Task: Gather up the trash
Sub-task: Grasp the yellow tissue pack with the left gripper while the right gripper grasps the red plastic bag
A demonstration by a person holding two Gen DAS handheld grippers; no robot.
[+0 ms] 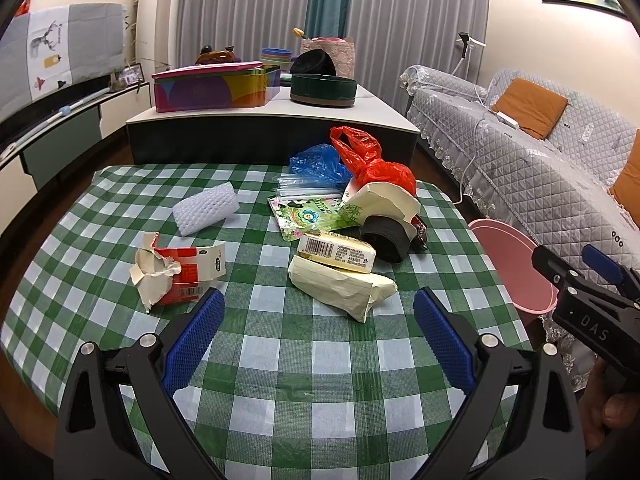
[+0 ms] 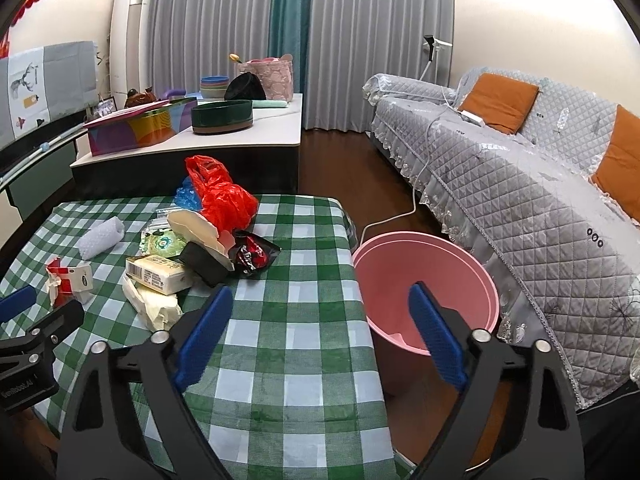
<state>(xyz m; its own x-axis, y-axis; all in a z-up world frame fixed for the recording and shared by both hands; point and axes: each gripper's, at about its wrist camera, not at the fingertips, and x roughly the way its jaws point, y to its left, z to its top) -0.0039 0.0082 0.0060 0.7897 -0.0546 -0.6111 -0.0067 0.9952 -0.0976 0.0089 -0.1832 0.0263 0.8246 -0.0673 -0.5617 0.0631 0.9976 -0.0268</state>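
With both claws spread wide and empty, the left gripper (image 1: 318, 312) hovers over the green-checked tablecloth (image 1: 280, 360) facing the litter, and the right gripper (image 2: 320, 312) hangs by the round pink plastic bin (image 2: 492, 280), so a fresh pickup seems due. Nearest lies the crumpled cream paper wrapper (image 1: 340, 288). "DAS" is legible on the right gripper; the barcoded cream carton (image 1: 338, 252) has print too small to read.

tablecloth (image 1: 280, 344): checked cloth, matt weave
red bag (image 1: 376, 164): thin glossy plastic, crinkled
foam net (image 1: 206, 208): white, rough mesh
torn carton (image 1: 180, 276): paper, ragged edge
bucket (image 2: 424, 280): smooth pink plastic
sofa cover (image 2: 520, 208): quilted grey cloth
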